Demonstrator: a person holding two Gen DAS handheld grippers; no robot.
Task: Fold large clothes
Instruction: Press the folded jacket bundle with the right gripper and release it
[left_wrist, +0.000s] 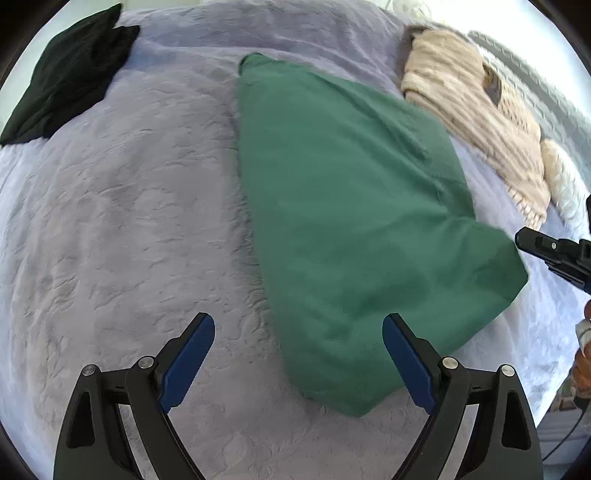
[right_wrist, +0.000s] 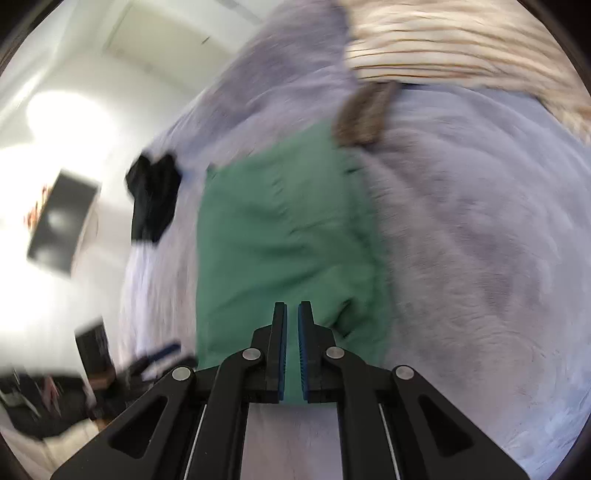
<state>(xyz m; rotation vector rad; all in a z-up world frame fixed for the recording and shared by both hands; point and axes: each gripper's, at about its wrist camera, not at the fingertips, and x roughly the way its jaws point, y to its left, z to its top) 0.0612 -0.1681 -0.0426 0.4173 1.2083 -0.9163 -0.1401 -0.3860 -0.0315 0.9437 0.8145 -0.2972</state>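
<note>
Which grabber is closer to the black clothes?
Left. The left gripper hovers over the bed's near side, the black clothes far ahead to its left. The right gripper sits beyond the green garment, farther away.

left gripper (left_wrist: 298, 325) fingers apart, right gripper (right_wrist: 291, 314) closed

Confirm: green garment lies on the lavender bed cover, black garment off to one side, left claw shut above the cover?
Not quite. The left claw is open, its blue pads wide apart, as the left wrist view shows. The rest holds: green garment on the lavender bed cover, black garment off to one side.
</note>
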